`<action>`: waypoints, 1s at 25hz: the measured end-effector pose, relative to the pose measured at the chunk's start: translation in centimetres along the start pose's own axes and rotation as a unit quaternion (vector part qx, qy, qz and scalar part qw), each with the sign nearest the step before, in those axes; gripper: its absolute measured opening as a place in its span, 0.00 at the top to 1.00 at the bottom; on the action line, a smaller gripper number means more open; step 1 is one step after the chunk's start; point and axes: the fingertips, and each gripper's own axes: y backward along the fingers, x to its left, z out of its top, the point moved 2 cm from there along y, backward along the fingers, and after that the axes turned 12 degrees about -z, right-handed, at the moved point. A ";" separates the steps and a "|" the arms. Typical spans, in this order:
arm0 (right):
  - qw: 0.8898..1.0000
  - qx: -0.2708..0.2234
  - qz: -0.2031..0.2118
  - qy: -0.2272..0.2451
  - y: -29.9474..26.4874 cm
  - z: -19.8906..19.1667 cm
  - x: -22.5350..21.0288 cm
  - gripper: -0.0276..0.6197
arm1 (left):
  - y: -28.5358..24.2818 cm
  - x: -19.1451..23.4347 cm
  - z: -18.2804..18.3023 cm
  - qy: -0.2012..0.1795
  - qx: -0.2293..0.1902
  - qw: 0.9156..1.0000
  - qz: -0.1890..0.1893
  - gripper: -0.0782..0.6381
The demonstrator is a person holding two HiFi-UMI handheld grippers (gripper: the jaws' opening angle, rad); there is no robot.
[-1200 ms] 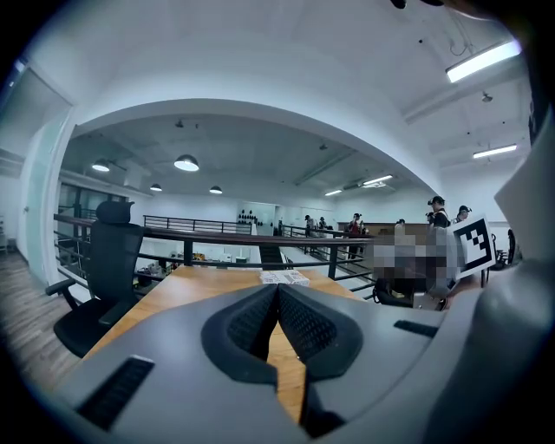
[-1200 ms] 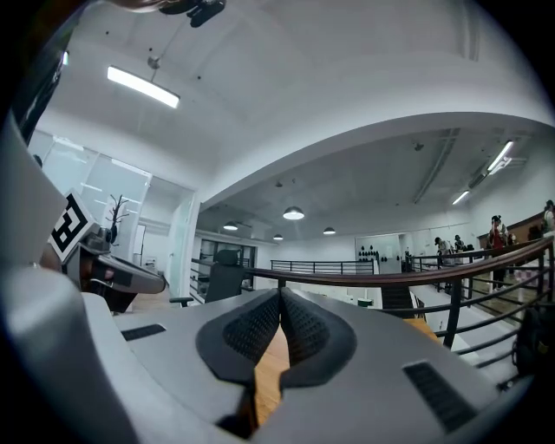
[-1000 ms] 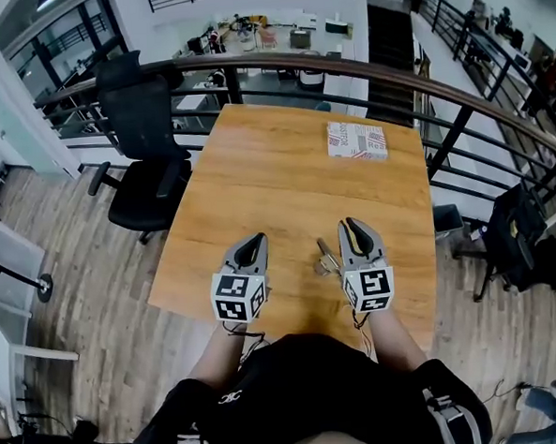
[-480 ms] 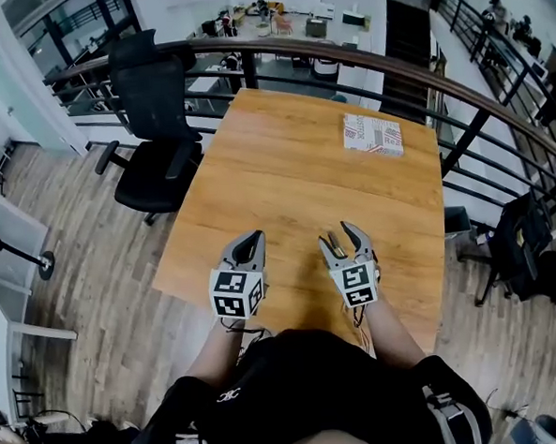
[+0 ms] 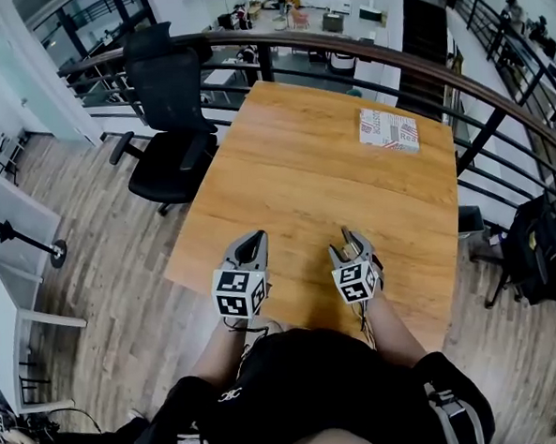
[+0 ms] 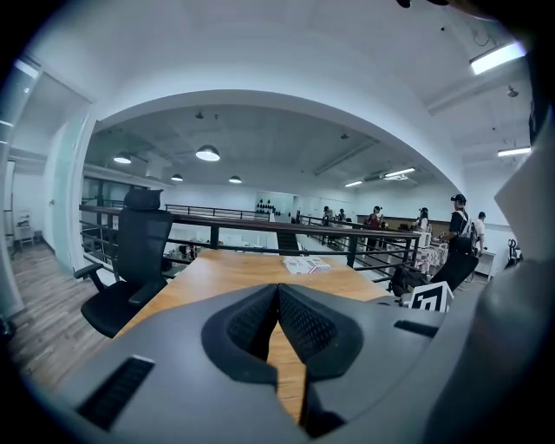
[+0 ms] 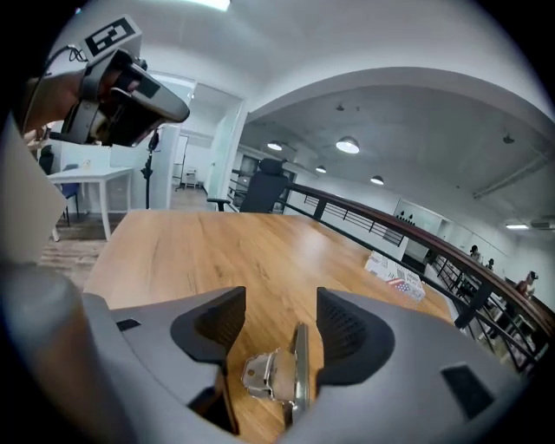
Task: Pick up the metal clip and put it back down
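The metal clip (image 7: pixel 276 375) lies on the wooden table (image 5: pixel 302 159) between the jaws of my right gripper (image 7: pixel 279 305). Those jaws are opening; the clip's long arm runs close along the right pad, and the left pad stands clear of it. In the head view the right gripper (image 5: pixel 352 244) is near the table's front edge with the clip (image 5: pixel 354 253) showing as a small shiny piece between its fingers. My left gripper (image 5: pixel 252 239) rests to the left of it, shut with nothing in it; its jaw tips (image 6: pixel 277 291) meet.
A red and white printed box (image 5: pixel 389 130) lies at the table's far right corner. A black office chair (image 5: pixel 167 101) stands off the table's left side. A dark railing (image 5: pixel 419 62) curves behind the table, and a black bag (image 5: pixel 533 248) sits on the floor at right.
The right gripper's jaws have spread from nearly shut to wide apart. The clip, earlier beside its left jaw, now lies between the jaws. The left gripper has kept its place.
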 end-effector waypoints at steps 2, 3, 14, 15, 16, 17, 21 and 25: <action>1.000 0.024 -0.003 0.003 -0.4 -1.3 0.3 0.53 | 0.4 0.0 -0.1 0.001 0.002 1.000 0.003 0.87; 0.999 0.034 -0.004 0.003 -0.5 -1.8 0.4 0.53 | 0.6 0.0 -0.1 0.002 0.002 1.000 0.005 0.87; 0.991 0.129 -0.020 0.010 -2.2 -7.6 1.0 0.54 | 2.0 0.5 -0.8 0.009 0.002 1.000 0.024 0.87; 0.989 0.141 -0.028 0.014 -2.4 -8.4 1.0 0.55 | 2.1 0.6 -0.8 0.009 0.001 1.000 0.026 0.87; 0.987 0.153 -0.036 0.017 -2.4 -9.2 0.8 0.57 | 2.0 0.6 -0.8 0.009 0.000 1.000 0.027 0.87; 0.985 0.163 -0.045 0.020 -2.5 -10.0 0.5 0.61 | 2.0 0.6 -0.8 0.009 0.000 1.000 0.027 0.87; 0.982 0.176 -0.057 0.029 -2.2 -11.0 0.4 0.76 | 2.3 1.0 -0.9 0.009 -0.002 0.999 0.032 0.87; 0.983 0.175 -0.046 0.022 -1.9 -10.8 0.2 0.78 | 2.5 0.8 -0.9 0.010 -0.002 0.999 0.032 0.87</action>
